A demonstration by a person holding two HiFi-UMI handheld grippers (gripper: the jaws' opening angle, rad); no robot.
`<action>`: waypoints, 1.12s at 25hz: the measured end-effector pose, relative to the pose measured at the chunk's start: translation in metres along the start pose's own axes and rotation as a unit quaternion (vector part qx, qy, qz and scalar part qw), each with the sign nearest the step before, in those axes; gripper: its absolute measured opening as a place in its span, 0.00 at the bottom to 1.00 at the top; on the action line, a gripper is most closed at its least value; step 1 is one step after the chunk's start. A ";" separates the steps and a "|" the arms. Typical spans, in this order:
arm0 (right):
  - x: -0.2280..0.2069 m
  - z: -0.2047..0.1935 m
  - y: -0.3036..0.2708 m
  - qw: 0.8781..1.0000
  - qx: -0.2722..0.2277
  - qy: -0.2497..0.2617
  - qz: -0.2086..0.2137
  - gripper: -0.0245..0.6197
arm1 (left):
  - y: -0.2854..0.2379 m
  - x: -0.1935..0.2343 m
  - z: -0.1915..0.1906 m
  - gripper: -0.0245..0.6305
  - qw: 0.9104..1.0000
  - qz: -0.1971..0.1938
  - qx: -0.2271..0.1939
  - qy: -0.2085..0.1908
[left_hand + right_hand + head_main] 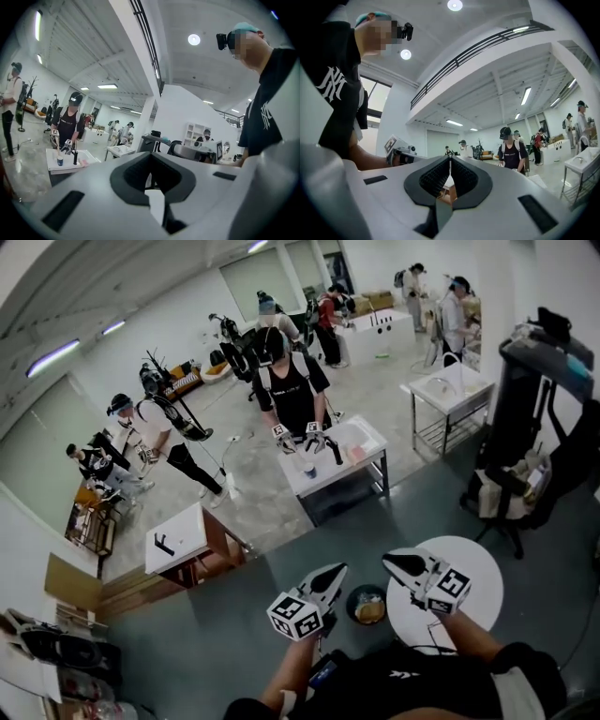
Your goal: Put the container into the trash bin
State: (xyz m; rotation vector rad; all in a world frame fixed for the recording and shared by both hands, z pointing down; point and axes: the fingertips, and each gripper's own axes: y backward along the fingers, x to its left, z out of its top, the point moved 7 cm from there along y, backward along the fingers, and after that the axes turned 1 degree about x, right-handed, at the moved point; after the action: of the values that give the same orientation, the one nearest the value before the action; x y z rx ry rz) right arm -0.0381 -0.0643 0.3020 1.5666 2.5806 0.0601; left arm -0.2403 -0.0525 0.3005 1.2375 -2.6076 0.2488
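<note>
One small pale-brown container [370, 610] lies inside the dark round trash bin [349, 606], low in the head view; its exact shape is too small to make out. The trash bin stands on the dark grey-green floor [234, 634], just beside the white round table [473, 568]. Both hand-held tools hover above this area, with the bin showing between them. The left gripper [336, 570] is at the bin's left; its jaws are pressed together with nothing between them. The right gripper [392, 564] is over the near edge of the round table; its jaws are likewise closed and empty. Well apart, across the floor, a white rectangular table [370, 439] carries a few small items, and a person in a black shirt [291, 390] stands behind it holding another pair of grippers.
</note>
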 end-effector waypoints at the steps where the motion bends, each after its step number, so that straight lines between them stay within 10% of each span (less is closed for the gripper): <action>1: -0.002 -0.001 0.003 1.000 0.006 -0.002 0.012 0.10 | -0.001 -0.006 0.001 0.04 1.000 0.003 -0.007 -0.001; 9: 0.022 0.005 0.007 0.994 0.009 -0.016 0.108 0.10 | 0.018 -0.040 -0.018 0.04 0.999 0.021 -0.013 0.020; 28: 0.175 -0.026 0.143 0.986 0.080 -0.045 0.136 0.10 | 0.123 -0.211 -0.096 0.04 0.996 0.063 -0.057 0.039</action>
State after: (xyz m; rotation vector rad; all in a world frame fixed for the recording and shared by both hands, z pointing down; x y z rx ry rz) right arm 0.0046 0.1573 0.3270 1.9207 2.3389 -0.1948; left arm -0.1932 0.2040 0.3252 1.0084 -2.5954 0.1649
